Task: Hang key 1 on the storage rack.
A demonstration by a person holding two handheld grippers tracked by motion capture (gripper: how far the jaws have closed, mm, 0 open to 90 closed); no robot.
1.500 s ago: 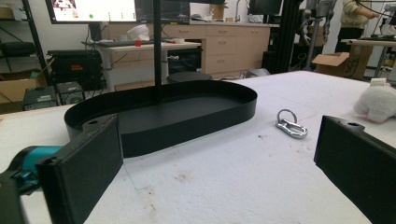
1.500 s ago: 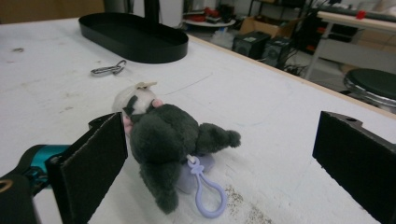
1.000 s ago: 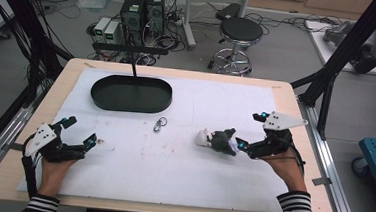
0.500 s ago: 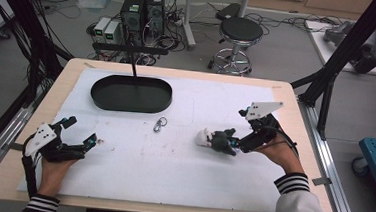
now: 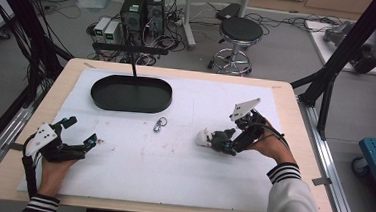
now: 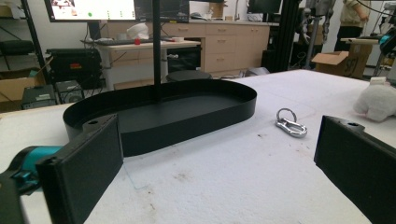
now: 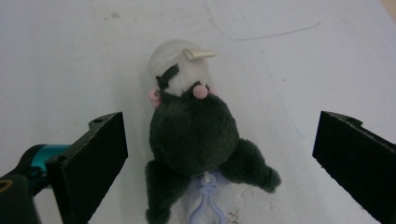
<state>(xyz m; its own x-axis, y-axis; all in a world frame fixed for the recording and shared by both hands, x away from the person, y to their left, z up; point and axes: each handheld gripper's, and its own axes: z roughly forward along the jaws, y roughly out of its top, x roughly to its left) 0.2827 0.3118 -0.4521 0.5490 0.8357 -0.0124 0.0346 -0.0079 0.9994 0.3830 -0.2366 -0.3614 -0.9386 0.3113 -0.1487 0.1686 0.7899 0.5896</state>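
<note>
Since a second before, you had tipped your right tongs (image 5: 229,144) nose-down toward the plush toy (image 5: 213,138): the grey plate on top, which lay nearly flat then, stood up on edge, and your hand had drawn in closer to the toy. Your left tongs (image 5: 92,140) had not moved from the near left part of the bench (image 5: 286,100), and the toy lay where it was.

Your right tongs were spread wide. In the right gripper view the two black jaws stood well apart on either side of the plush toy (image 7: 194,135), with white surface showing between each jaw and the fur, so they gripped nothing. From the high view the tips looked to be right at the toy's dark body, though that view is too coarse to say whether they brushed it. Your left tongs were also released and empty, jaws wide, resting low over the bench and aimed at the black oval tray (image 6: 187,114), with the small metal clip (image 6: 290,124) lying on the white cover just beyond.

The plush toy lay on the white cover in the right half of the bench, well apart from the tray. It had a dark grey body, a white head with a pale horn and pink ears pointing away from your right hand, and a lilac clasp at the near end.
</note>
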